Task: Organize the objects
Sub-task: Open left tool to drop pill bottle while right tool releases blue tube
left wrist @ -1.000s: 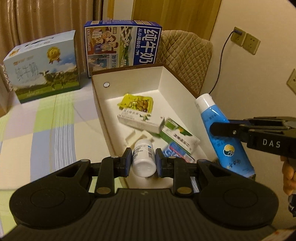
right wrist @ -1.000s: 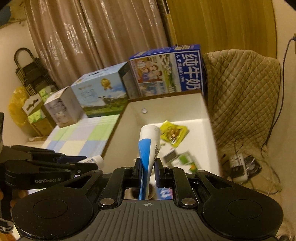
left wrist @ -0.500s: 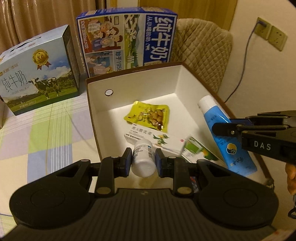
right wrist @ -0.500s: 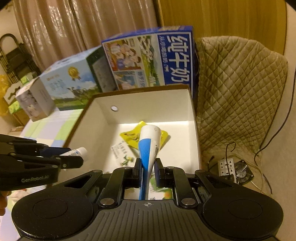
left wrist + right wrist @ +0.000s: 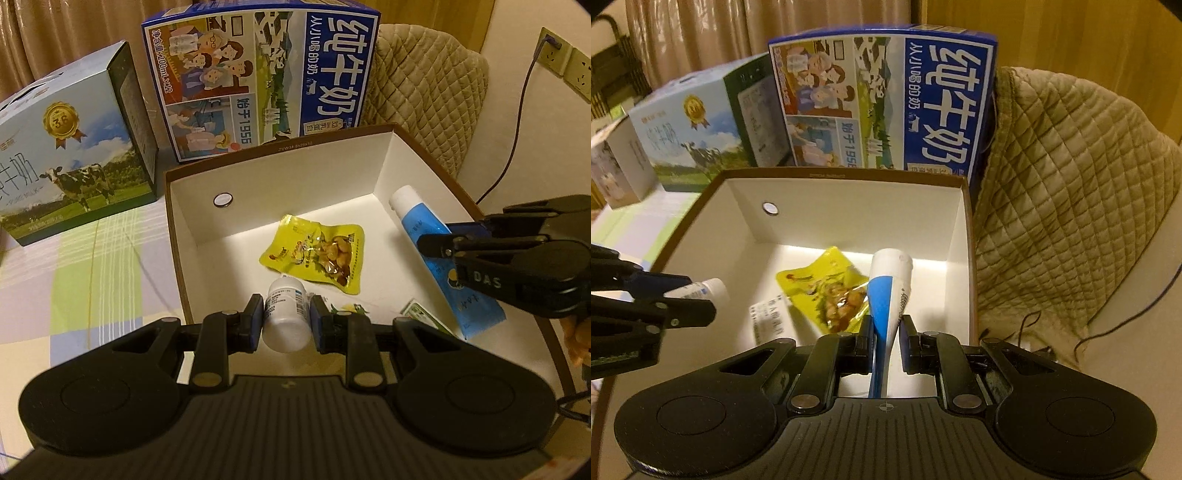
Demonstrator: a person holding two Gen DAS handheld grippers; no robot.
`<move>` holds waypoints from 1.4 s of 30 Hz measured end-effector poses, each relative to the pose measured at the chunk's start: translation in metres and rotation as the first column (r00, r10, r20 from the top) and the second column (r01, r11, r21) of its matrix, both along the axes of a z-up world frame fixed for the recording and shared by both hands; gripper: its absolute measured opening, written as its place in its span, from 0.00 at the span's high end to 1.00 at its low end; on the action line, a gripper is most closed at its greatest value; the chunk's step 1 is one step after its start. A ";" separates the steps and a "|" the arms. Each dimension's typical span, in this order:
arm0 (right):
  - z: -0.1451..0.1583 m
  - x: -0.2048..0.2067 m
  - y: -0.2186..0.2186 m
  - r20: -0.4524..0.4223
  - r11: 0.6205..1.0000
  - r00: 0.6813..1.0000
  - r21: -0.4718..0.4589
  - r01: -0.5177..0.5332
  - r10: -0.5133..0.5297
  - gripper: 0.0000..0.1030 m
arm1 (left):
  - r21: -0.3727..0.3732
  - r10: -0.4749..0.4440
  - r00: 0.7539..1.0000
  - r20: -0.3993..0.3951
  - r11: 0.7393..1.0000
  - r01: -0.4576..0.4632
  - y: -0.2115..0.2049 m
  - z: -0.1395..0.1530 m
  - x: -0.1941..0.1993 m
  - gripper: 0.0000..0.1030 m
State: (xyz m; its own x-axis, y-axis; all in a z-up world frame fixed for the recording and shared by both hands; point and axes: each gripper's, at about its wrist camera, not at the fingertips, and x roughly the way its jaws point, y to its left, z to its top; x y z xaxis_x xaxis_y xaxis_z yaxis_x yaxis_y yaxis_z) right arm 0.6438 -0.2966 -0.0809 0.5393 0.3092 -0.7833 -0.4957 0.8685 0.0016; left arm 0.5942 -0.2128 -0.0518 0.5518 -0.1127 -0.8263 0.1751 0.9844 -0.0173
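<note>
the left gripper (image 5: 286, 320) has its jaws clamped on a white pill bottle (image 5: 285, 317), the right gripper (image 5: 885, 340) on a blue-and-white tube (image 5: 886, 295); both hang over the open white box (image 5: 280, 177), above a yellow snack packet (image 5: 317, 254) near its far wall.

Both wrist cams look steeply down, close over the open box (image 5: 177, 236) (image 5: 971, 258). Left views from its left-near corner, right from its right-near side. Shared: box interior, yellow snack packet (image 5: 317, 254) (image 5: 827, 291), milk cartons (image 5: 266, 74) (image 5: 886, 99) behind.
</note>
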 end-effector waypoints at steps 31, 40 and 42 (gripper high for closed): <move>0.013 -0.026 -0.023 -0.018 0.996 1.000 0.090 0.006 -0.005 0.57 | 0.004 -0.008 1.000 -0.013 1.000 0.008 0.000 -0.008 0.012 0.75; 0.022 -0.056 -0.031 -0.048 0.992 0.999 0.128 0.024 -0.018 0.55 | -0.025 -0.030 0.999 0.011 0.999 0.031 -0.001 0.009 -0.011 0.48; 0.026 -0.064 -0.034 -0.060 0.989 0.998 0.141 0.037 -0.028 0.55 | -0.029 -0.038 0.999 0.016 0.999 0.038 -0.001 0.013 -0.020 0.44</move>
